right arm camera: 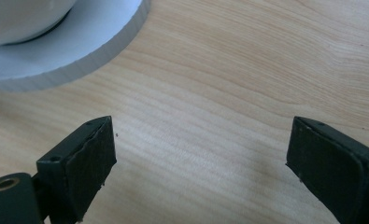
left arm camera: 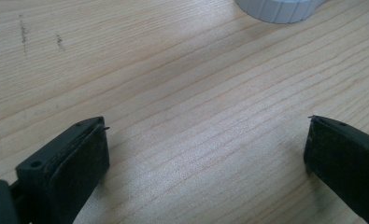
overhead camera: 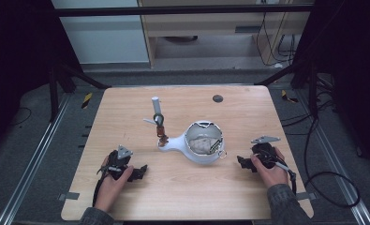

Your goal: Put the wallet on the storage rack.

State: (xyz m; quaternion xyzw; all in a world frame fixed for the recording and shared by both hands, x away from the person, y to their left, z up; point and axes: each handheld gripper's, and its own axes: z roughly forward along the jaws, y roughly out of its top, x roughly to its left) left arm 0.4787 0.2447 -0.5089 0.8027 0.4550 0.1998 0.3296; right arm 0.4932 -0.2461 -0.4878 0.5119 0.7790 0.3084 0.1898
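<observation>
A white bowl-shaped stand [overhead camera: 203, 145] with a crumpled pale lump inside sits at the middle of the wooden table [overhead camera: 126, 108]. An upright post [overhead camera: 157, 117] with a dark ring rises from its left arm. My left gripper [overhead camera: 143, 169] rests low on the table, left of the stand, open with bare wood between its jaws [left arm camera: 205, 149]. The stand's ribbed white base [left arm camera: 280, 9] is at the top of the left gripper view. My right gripper [overhead camera: 241, 162] lies right of the stand, open and empty [right arm camera: 201, 154], with the white base [right arm camera: 79, 51] close ahead.
A small dark round mark [overhead camera: 217, 98] lies near the table's far edge. Cables [overhead camera: 314, 173] trail off the right side. Dark frame legs stand at the far corners.
</observation>
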